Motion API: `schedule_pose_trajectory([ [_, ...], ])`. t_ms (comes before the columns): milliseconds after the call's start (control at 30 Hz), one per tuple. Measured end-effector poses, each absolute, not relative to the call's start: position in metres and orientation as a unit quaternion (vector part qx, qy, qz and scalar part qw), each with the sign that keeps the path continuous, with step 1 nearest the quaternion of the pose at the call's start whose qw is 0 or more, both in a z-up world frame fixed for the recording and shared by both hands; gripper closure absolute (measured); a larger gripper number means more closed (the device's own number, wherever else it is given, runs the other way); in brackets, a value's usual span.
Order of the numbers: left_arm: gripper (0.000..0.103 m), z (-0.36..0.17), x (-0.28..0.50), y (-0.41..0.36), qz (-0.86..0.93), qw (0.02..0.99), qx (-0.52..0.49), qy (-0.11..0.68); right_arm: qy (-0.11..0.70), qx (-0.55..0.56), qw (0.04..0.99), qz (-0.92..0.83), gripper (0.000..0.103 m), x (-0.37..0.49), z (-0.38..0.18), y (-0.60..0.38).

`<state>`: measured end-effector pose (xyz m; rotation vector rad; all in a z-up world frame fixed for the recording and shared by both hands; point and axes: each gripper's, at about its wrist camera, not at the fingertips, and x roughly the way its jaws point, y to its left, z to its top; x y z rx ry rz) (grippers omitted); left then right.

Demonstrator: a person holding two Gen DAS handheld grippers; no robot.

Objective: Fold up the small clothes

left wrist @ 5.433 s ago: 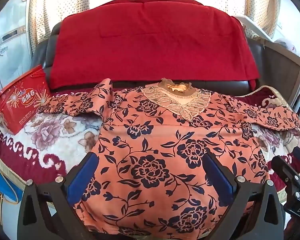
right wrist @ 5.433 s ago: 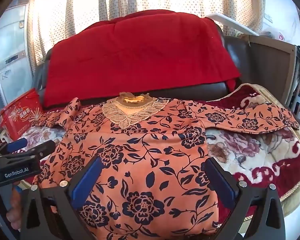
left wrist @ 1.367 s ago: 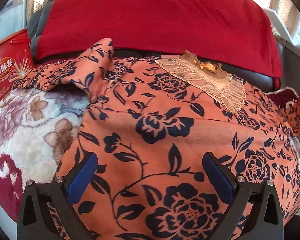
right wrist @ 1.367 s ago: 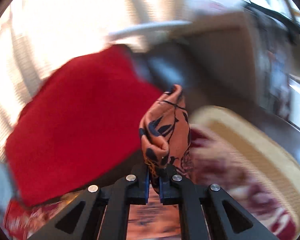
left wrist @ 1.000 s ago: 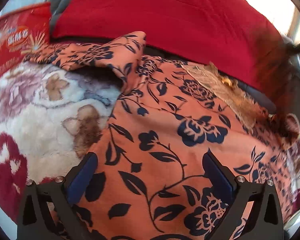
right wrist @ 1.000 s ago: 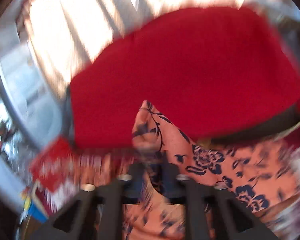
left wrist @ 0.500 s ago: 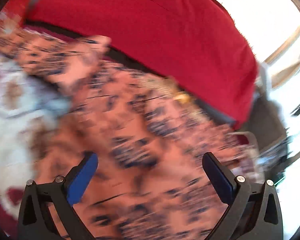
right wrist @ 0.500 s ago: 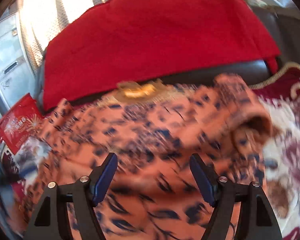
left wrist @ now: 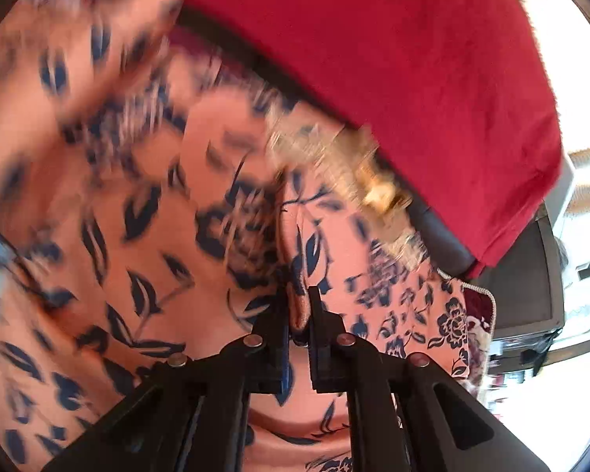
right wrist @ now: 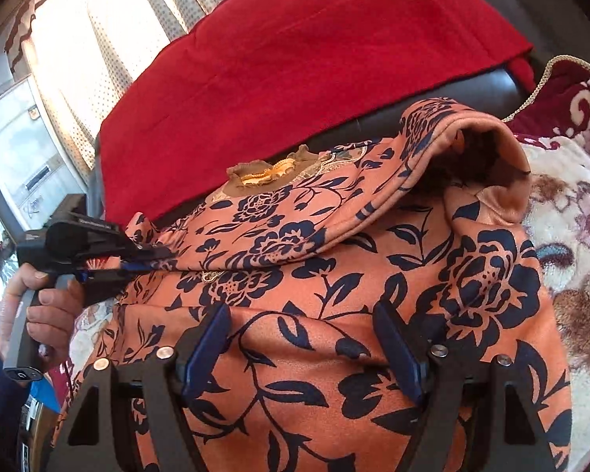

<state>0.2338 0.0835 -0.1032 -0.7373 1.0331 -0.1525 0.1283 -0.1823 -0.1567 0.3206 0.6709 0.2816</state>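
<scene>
Left gripper (left wrist: 299, 306) jaws clenched on floral top (right wrist: 334, 275); right gripper (right wrist: 303, 338) jaws released, red blanket (right wrist: 314, 47) behind.

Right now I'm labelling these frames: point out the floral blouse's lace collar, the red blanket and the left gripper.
lace collar (right wrist: 261, 171): right wrist view, ruffled neck.
red blanket (right wrist: 314, 47): right wrist view, middle.
left gripper (left wrist: 298, 310): left wrist view, between fingertips.

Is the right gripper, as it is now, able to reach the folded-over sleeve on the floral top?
Probably yes. The right gripper is open and hovers over the floral top; the folded-over sleeve lies just ahead with nothing between. The left gripper pinches fabric off to the side.
</scene>
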Motion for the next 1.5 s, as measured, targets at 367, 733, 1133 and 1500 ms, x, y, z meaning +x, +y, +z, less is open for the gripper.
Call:
schedule_pose_trajectory([
  [367, 0.096, -0.121, 0.224, 0.097, 0.033, 0.864, -0.204, 0.458, 0.329, 0.16, 0.92, 0.139, 0.024, 0.128, -0.157, -0.184],
  [733, 0.093, -0.149, 0.215, 0.094, 0.016, 0.881, -0.177, 0.438, 0.319, 0.215, 0.913, 0.133, 0.012, 0.197, -0.09, -0.219],
  [1133, 0.086, -0.139, 0.202, 0.112, 0.005, 0.882, -0.181, 0.434, 0.298, 0.125, 0.941, 0.104, 0.009, 0.162, -0.09, -0.18],
  [1500, 0.022, -0.069, 0.146, 0.251, 0.0, 0.868, -0.355, 0.347, 0.369, 0.068, 0.919, 0.122, 0.004, 0.149, -0.142, -0.157],
])
